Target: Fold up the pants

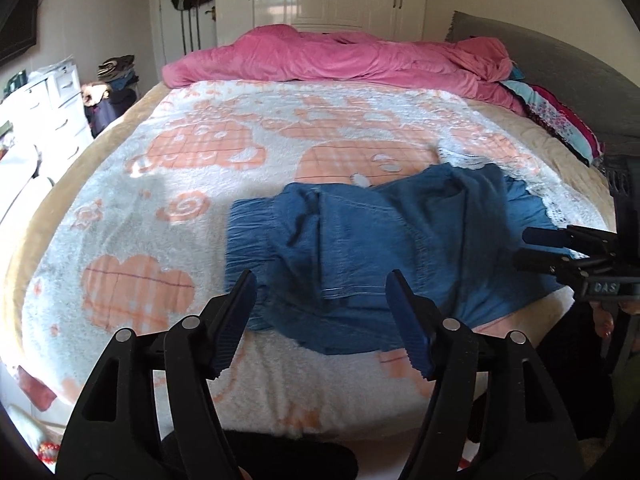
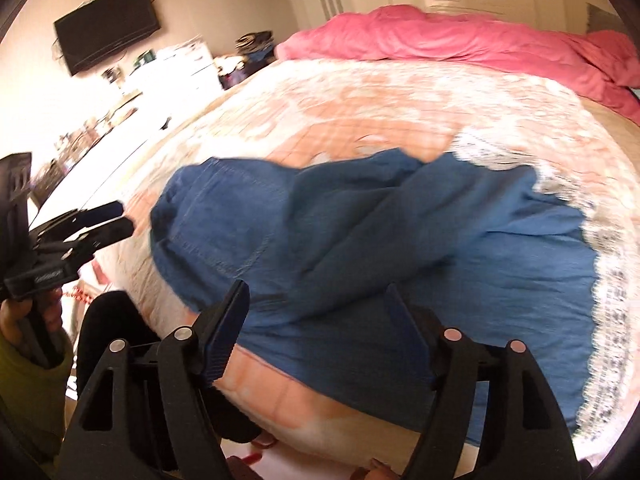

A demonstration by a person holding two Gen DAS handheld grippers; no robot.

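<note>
Blue denim pants [image 1: 360, 248] with white lace hems lie crumpled on the bed near its front edge; they also show in the right wrist view [image 2: 380, 248]. My left gripper [image 1: 320, 280] is open and empty, hovering just above the front part of the pants near the elastic waistband [image 1: 248, 236]. My right gripper [image 2: 316, 292] is open and empty above the pants' front edge. In the left wrist view the right gripper [image 1: 528, 248] shows at the right edge; in the right wrist view the left gripper [image 2: 124, 216] shows at the left edge.
The bed is covered with a white and peach patterned blanket [image 1: 200, 184]. A pink duvet [image 1: 340, 56] is piled at the far side, with pillows [image 1: 560, 120] at the right. White drawers [image 1: 48, 112] and a wall TV [image 2: 108, 36] stand to the left.
</note>
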